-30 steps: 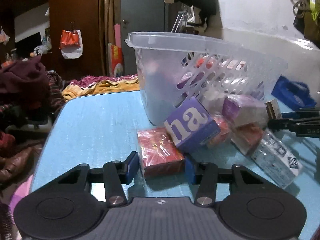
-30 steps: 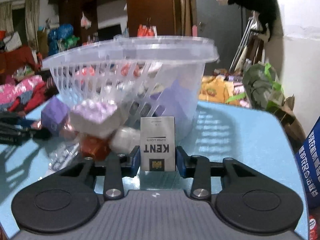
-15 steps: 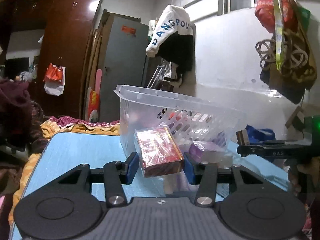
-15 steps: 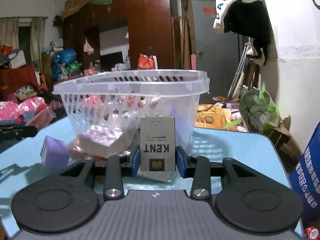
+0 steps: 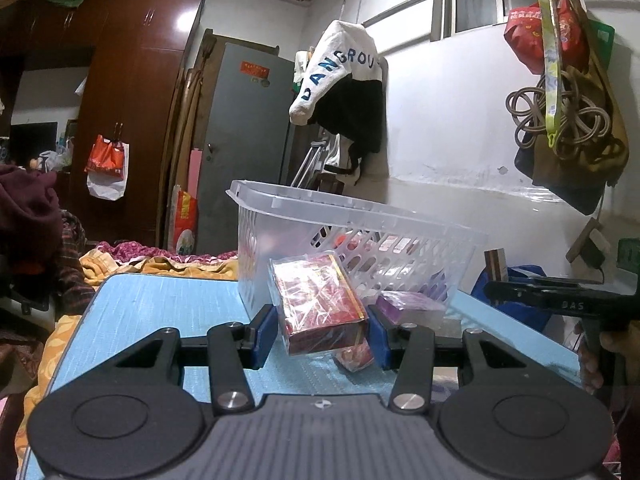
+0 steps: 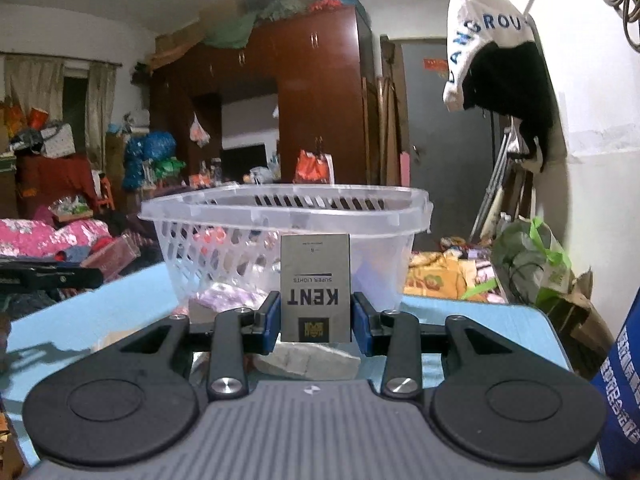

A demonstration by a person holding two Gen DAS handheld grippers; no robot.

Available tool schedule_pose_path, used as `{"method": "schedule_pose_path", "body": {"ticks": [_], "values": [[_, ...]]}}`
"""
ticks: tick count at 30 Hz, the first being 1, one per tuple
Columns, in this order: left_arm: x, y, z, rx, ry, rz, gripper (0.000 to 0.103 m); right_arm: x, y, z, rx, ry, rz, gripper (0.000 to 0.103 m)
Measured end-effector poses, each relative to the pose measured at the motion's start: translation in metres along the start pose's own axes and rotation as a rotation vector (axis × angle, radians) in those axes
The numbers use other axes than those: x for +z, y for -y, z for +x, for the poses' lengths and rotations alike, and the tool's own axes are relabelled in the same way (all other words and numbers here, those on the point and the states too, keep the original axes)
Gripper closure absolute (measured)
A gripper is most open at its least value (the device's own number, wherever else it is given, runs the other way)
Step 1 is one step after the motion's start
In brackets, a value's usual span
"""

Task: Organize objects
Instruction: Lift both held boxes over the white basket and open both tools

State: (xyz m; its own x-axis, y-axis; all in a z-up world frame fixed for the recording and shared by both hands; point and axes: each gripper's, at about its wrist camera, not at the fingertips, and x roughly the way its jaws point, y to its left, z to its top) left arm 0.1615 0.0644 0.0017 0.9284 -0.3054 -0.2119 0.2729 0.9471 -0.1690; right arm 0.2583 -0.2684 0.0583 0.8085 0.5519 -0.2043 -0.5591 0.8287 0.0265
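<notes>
My left gripper (image 5: pixel 322 330) is shut on a red box wrapped in clear film (image 5: pixel 318 304) and holds it lifted above the blue table (image 5: pixel 160 304), in front of the clear plastic basket (image 5: pixel 352 236). My right gripper (image 6: pixel 316 322) is shut on a grey KENT cigarette pack (image 6: pixel 316 292), held upright and upside down above the table, in front of the same basket (image 6: pixel 288 216). A purple packet (image 5: pixel 412 306) and a small red packet (image 5: pixel 356 358) lie on the table by the basket. The right gripper shows in the left wrist view (image 5: pixel 496 270) with the pack.
A white packet (image 6: pixel 308 360) lies on the table under my right gripper. A blue box (image 6: pixel 624 380) stands at the table's right edge. The basket holds several packets. Bags and clothes hang on the wall behind; cluttered bedding and bags surround the table.
Both grippers have risen with their boxes; the red box left the table, and the basket rim now sits lower in both views.
</notes>
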Motion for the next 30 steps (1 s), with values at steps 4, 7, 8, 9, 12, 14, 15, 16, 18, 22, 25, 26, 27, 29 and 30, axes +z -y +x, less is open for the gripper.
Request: {"method": "schedule_pose_path", "body": {"ticks": [4,7,8,9,12,14,15,16,18,22,25,26,27,29,30], "values": [[-0.001,0.001,-0.006,-0.007,0.038,0.007,0.051,-0.004,-0.008,-0.016,-0.029,0.107,-0.029,0.062],[0.003,0.003,-0.019,-0.059,0.123,-0.025,0.051,-0.004,-0.013,-0.034,0.015,0.223,0.004,0.062],[0.007,0.003,-0.022,-0.086,0.153,-0.047,0.051,-0.001,-0.017,-0.036,0.031,0.251,-0.007,0.062],[0.014,0.007,-0.023,-0.102,0.183,-0.053,0.051,0.006,-0.023,-0.037,0.033,0.266,-0.027,0.062],[0.048,0.025,-0.009,-0.113,0.195,-0.032,0.051,0.038,-0.037,-0.018,0.004,0.236,-0.094,0.062],[0.069,0.037,0.008,-0.113,0.182,-0.015,0.051,0.06,-0.039,0.005,-0.014,0.184,-0.095,0.062],[0.079,0.042,0.019,-0.103,0.178,-0.006,0.051,0.07,-0.038,0.018,-0.024,0.157,-0.086,0.062],[0.087,0.047,0.029,-0.09,0.165,-0.002,0.051,0.077,-0.037,0.028,-0.03,0.137,-0.086,0.062],[0.096,0.05,0.054,-0.059,0.122,-0.02,0.051,0.087,-0.036,0.052,-0.053,0.09,-0.099,0.062],[0.096,0.043,0.09,-0.007,0.052,-0.073,0.05,0.087,-0.032,0.071,-0.074,0.038,-0.112,0.055],[0.092,0.034,0.1,0.011,0.031,-0.101,0.013,0.079,-0.033,0.066,-0.128,0.059,-0.121,0.001],[0.091,0.034,0.098,0.036,0.038,-0.099,0.006,0.078,-0.033,0.058,-0.148,0.085,-0.125,0.0],[0.09,0.036,0.092,0.055,0.053,-0.087,0.006,0.075,-0.034,0.049,-0.146,0.111,-0.121,0.0],[0.087,0.039,0.074,0.045,0.086,-0.077,0.006,0.069,-0.036,0.027,-0.14,0.162,-0.088,0.0],[0.084,0.04,0.063,0.025,0.092,-0.086,0.006,0.062,-0.037,0.011,-0.156,0.192,-0.06,0.0]]}}
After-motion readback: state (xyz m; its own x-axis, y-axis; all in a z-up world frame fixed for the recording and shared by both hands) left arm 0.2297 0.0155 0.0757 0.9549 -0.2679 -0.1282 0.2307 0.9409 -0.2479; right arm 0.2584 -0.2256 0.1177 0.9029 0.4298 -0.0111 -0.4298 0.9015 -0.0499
